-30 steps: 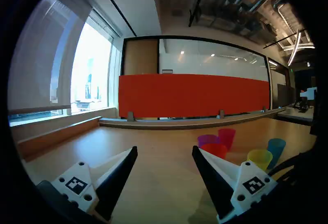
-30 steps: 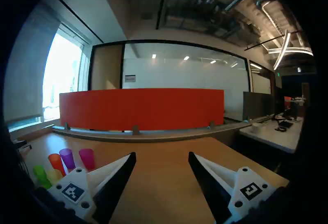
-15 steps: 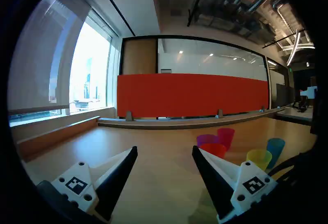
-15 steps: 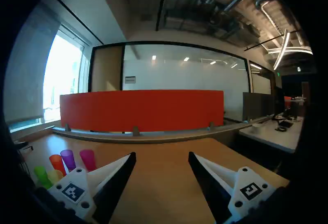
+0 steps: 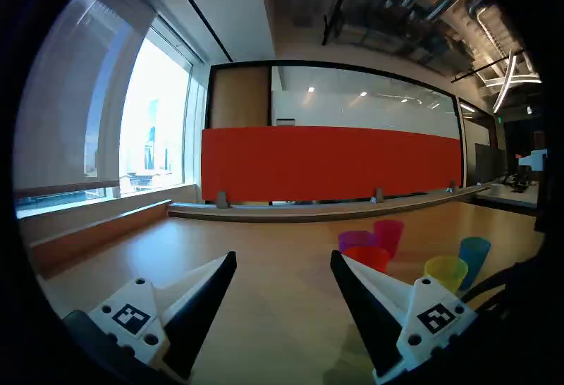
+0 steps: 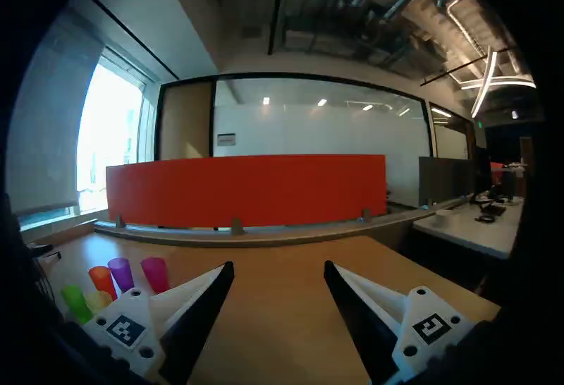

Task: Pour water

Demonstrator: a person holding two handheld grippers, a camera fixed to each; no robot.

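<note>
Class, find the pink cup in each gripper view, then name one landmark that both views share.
Left gripper view: the pink cup is right of centre, just right of the purple cup.
Right gripper view: the pink cup is at lower left, again just right of the purple cup.
Shared landmark: the long red partition behind the table.
</note>
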